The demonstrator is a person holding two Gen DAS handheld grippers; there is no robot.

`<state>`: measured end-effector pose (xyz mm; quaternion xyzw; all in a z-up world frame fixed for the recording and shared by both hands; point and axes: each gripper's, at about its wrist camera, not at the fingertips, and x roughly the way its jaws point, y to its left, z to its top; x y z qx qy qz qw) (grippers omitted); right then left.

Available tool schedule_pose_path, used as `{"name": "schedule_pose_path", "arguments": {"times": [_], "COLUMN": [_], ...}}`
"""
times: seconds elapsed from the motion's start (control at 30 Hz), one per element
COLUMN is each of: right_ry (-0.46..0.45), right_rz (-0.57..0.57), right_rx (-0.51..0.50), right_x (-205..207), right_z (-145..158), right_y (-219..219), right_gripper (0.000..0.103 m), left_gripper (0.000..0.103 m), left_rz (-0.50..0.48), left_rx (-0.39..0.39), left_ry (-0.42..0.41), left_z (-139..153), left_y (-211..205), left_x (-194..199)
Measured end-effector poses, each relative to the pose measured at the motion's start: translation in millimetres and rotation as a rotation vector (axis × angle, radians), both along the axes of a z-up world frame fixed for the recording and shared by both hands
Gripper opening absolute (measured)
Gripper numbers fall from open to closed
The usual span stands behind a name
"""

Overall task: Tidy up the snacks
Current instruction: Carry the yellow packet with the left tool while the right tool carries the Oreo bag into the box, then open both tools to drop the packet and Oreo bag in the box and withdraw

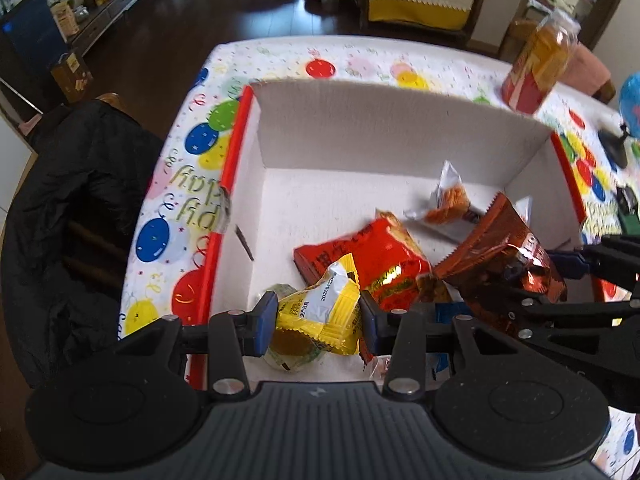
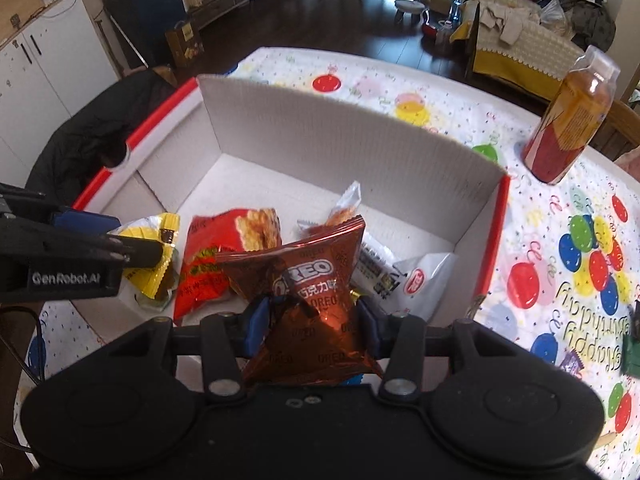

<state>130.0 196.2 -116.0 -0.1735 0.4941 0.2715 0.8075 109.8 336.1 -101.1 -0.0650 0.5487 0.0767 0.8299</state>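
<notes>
**Two grippers, two packets, one box**

Left gripper (image 1: 318,320) is clamped on a yellow packet (image 1: 320,316), right gripper (image 2: 310,326) squeezes a brown Oreo bag (image 2: 304,292), both hanging over the white cardboard box (image 2: 320,136). Inside it I count a red packet (image 2: 224,256), a clear orange-snack packet (image 1: 448,200) and a white one (image 2: 424,280). The far-left floor of the box is bare. One bottle (image 2: 568,120) stands outside on the balloon tablecloth (image 2: 440,92).

The Oreo packet (image 2: 308,280) is crinkled glossy foil; the box (image 2: 340,136) is matt corrugated cardboard; the tablecloth (image 2: 560,280) looks like smooth printed plastic.
</notes>
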Motion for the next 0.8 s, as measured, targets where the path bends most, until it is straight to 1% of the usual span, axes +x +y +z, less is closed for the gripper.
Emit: {"name": "schedule_pose_path", "arguments": {"times": [0.2, 0.3, 0.47, 0.6, 0.63, 0.7, 0.77, 0.8], "right_ry": [0.014, 0.013, 0.008, -0.009, -0.012, -0.021, -0.028, -0.033], "right_rz": [0.019, 0.028, 0.021, 0.018, 0.019, 0.021, 0.019, 0.017], "right_rx": [-0.019, -0.019, -0.004, 0.015, 0.021, 0.036, 0.051, 0.058], "right_x": [-4, -6, -11, -18, -20, -24, -28, -31], "right_z": [-8, -9, -4, 7, 10, 17, 24, 28], "right_y": [3, 4, -1, -6, -6, -8, -11, -13], "right_gripper": [0.047, 0.046, 0.053, 0.060, 0.063, 0.065, 0.070, 0.072], "left_gripper": [0.043, 0.043, 0.044, 0.050, 0.052, 0.053, 0.056, 0.056], "left_rz": [0.004, 0.013, 0.024, 0.043, 0.048, 0.055, 0.063, 0.065], "left_rx": [0.001, 0.017, -0.001, -0.013, -0.020, -0.026, -0.032, -0.034], "left_ry": [0.040, 0.043, 0.033, 0.017, 0.011, -0.008, -0.024, -0.033], "left_z": [-14, -17, -13, -5, -2, 5, 12, 16], "left_y": [-1, -1, -1, 0, 0, 0, 0, 0], "left_x": [0, -3, -9, -14, -16, -21, -26, -28]}}
